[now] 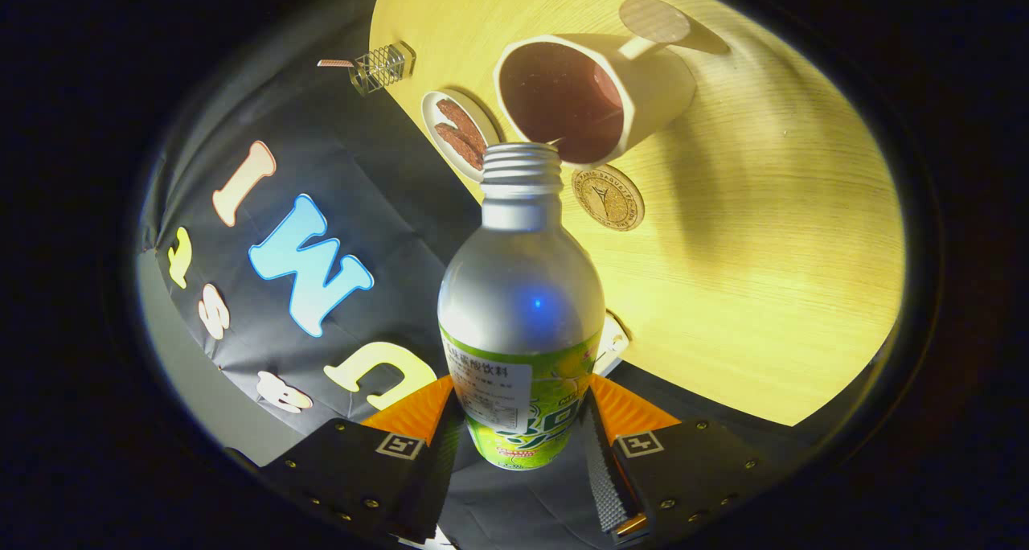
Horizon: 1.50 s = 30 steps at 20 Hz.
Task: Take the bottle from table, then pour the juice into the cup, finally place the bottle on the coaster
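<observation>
The gripper (521, 421) is clamping the bottle (521, 309) by its labelled lower body, both orange-backed fingers (418, 412) pressing on opposite sides. The bottle is standing out along the fingers, its open threaded neck (522, 170) pointing at the cup (599, 100). The whole scene is appearing rotated, so the gripper is evidently being rolled over, the bottle tipping with it.

The cup is sitting on the table (764, 293), just beyond the neck; the bottle mouth is lying at the cup's near rim, overlapping it in this view. The cup's inside is looking dark; whether liquid is in it cannot be told. No stream is visible at the mouth.

The coaster (608, 198), a round patterned disc, is lying on the table just beside the cup's base, near the bottle's shoulder. A small dish (460, 136) with brown pieces is sitting close on the cup's other side, and a wire holder (382, 67) farther off by the table's edge.

Judgement: the pour is in hand. To do it well, the mouth should be kept over the cup's opening rather than at its lip, the roll increased slowly, and the grip kept firm, since the smooth metal body could slip. The dish so close is a spill risk.
</observation>
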### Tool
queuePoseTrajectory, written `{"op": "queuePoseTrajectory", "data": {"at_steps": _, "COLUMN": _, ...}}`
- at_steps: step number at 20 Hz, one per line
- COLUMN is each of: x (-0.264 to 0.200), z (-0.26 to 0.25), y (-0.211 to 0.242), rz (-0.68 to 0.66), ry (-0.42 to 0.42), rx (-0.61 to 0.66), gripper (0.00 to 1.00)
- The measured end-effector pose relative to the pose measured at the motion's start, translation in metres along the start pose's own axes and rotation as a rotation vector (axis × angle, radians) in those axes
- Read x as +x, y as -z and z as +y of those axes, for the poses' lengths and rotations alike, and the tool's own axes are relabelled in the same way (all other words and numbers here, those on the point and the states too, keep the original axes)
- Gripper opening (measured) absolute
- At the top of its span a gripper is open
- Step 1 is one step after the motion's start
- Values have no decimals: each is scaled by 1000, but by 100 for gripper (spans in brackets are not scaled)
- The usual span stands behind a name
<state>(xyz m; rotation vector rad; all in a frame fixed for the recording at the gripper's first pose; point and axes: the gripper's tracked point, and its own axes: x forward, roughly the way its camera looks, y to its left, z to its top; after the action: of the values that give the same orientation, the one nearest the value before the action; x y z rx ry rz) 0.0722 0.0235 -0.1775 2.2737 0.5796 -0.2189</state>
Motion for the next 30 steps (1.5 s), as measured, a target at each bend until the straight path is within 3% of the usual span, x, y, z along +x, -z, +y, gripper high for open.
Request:
{"op": "queuePoseTrajectory", "data": {"at_steps": 6, "x": -4, "z": -9, "y": -11, "rz": -37, "ry": 23, "rx": -81, "gripper": 72}}
{"op": "queuePoseTrajectory", "data": {"at_steps": 14, "x": 4, "z": -52, "y": -31, "rz": -86, "ry": 113, "rx": -290, "gripper": 72}}
{"op": "queuePoseTrajectory", "data": {"at_steps": 30, "x": 2, "z": -94, "y": -55, "rz": -165, "ry": 227, "rx": -900, "gripper": 72}}
